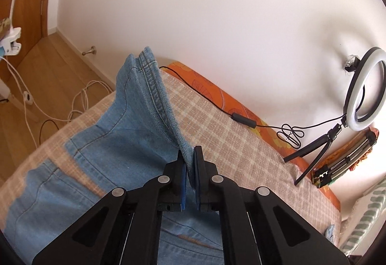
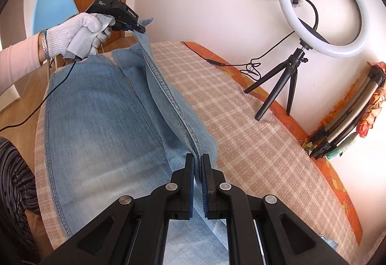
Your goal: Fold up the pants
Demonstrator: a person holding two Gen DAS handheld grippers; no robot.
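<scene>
- Light-blue denim pants (image 2: 101, 105) lie spread on a checked blanket (image 2: 253, 144) over the bed, one leg's seamed edge lifted off the flat layer in a ridge strung between my two tools.
- My left gripper (image 1: 190, 158) has its jaws drawn nearly together on that raised seam; in the right wrist view the same gripper (image 2: 141, 28), held in a white-gloved hand (image 2: 79, 35), pinches the fabric at the far end of the ridge.
- My right gripper (image 2: 197, 163) is likewise almost closed, with the stitched seam running straight between its blue pads (image 2: 192, 192).
- I judge the denim soft but fairly heavy: it sags between the two holds and should drape rather than keep a crease, so both ends ought to travel together.
- The doubled seam is the thickest, least slippery place to hold, and I would keep my grip there instead of on a single layer.
- A ring light (image 2: 323, 9) on a small tripod (image 2: 279, 86) stands on the blanket near the wall, well apart from the pants.
- No containers are visible in either view.
</scene>
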